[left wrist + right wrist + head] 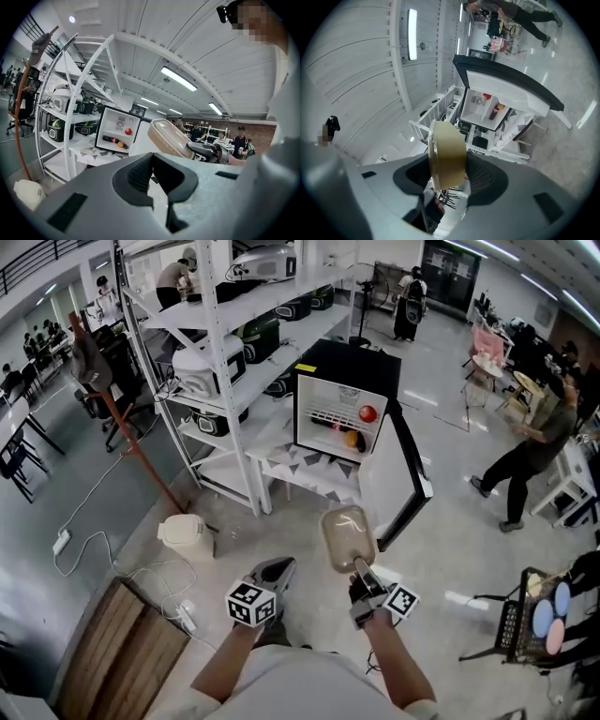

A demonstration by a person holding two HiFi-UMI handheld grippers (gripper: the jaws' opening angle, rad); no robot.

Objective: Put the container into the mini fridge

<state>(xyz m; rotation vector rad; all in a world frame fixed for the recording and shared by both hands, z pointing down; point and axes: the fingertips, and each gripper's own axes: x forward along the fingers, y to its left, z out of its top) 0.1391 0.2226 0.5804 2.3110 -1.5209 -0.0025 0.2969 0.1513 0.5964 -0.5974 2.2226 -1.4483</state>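
Observation:
A translucent beige lidded container (pixel 348 537) (pixel 446 152) is held on edge, and my right gripper (pixel 361 570) (pixel 450 171) is shut on its lower end. The left gripper view shows the container (pixel 171 137) to the right of the fridge. The black mini fridge (pixel 352 362) (pixel 104 123) (pixel 465 101) stands ahead on a low white table, its door (pixel 410 474) swung open to the right. A red apple (pixel 367 413), an orange and a dark bottle lie inside. My left gripper (pixel 278 565) (pixel 153 159) hangs beside the right one, shut and holding nothing.
A white shelving rack (pixel 220 362) loaded with appliances stands left of the fridge. On the floor sit a white pot (pixel 186 533), cables and a wooden board (pixel 122 652). A brown pole (pixel 131 442) leans nearby. A person (pixel 525 460) and a wire cart (pixel 539 615) are at the right.

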